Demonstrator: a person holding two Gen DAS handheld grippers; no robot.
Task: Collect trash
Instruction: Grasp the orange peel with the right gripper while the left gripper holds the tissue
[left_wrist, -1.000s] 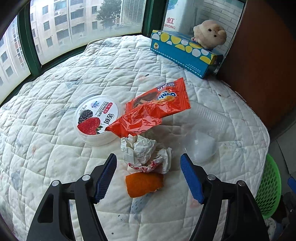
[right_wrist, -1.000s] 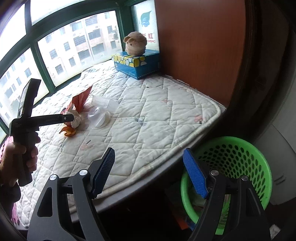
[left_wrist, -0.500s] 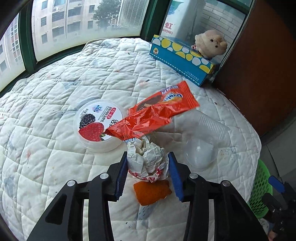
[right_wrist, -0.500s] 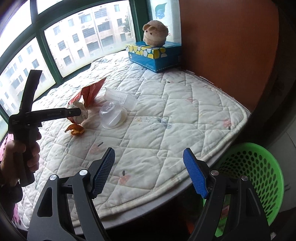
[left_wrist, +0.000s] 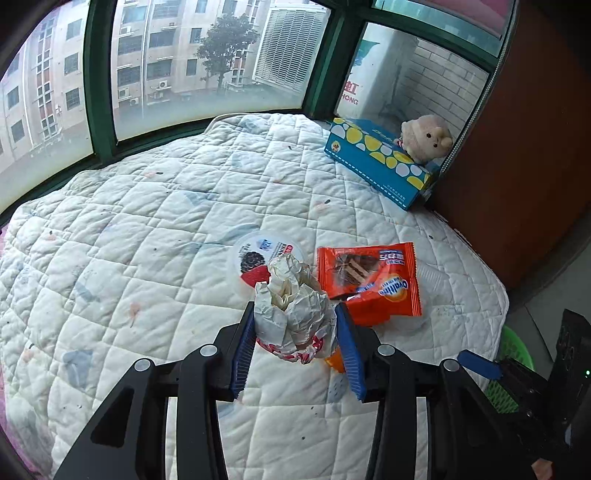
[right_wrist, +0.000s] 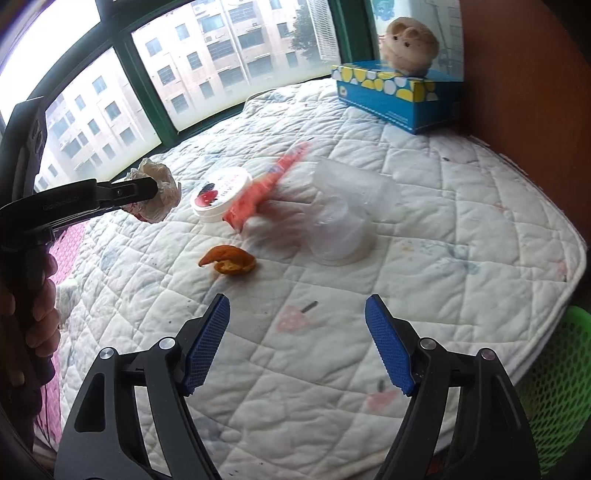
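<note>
- The crumpled paper wad (left_wrist: 293, 308) sits pinched between the blue pads of the left tongs (left_wrist: 295, 345), which have closed in on it within the last second; in the right wrist view the wad (right_wrist: 157, 194) hangs clear above the quilted mattress (right_wrist: 424, 258).
- On the mattress below lies an orange peel (right_wrist: 229, 260), apart from everything else.
- Farther back, the round yogurt tub (right_wrist: 219, 197) lies just beside the orange snack wrapper (right_wrist: 267, 188) (blurred in the right wrist view), and beside that lie two clear plastic cups (right_wrist: 341, 221).
- The right tongs (right_wrist: 297, 343) stand wide apart over bare mattress with nothing between them.
- A green basket (right_wrist: 554, 391) sits below the mattress edge at the right.
- At the far corner, a plush toy (right_wrist: 408, 44) rests on a blue tissue box (right_wrist: 397, 96).
</note>
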